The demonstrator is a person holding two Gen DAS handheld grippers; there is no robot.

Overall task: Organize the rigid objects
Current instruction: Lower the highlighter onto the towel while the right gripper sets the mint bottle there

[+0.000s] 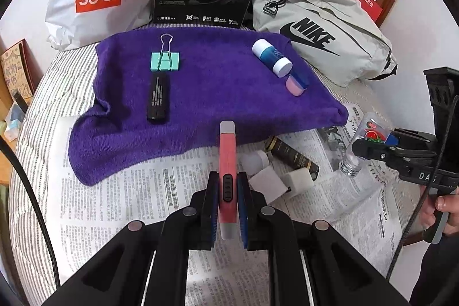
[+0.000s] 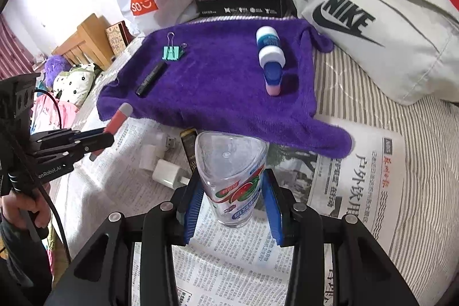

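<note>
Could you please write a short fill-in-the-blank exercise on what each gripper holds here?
1. The left gripper is shut on a pink ____.
2. The right gripper is shut on a clear ____.
3. The green clip lies on the ____ towel.
4. The white chargers lie on the ____.

Missing words: cutter; bottle; purple; newspaper

Both my wrist cams get soft, even daylight, pretty bright overall. Shadows are weak, just a faint dark patch beside the small bottles on the purple towel (image 2: 218,82). The white wall at upper left of the right view is blown out. Heavy fisheye bending, black corners all around. The newsprint (image 1: 149,191) reads sharp mid-frame, but things smear slightly toward the rim
</note>
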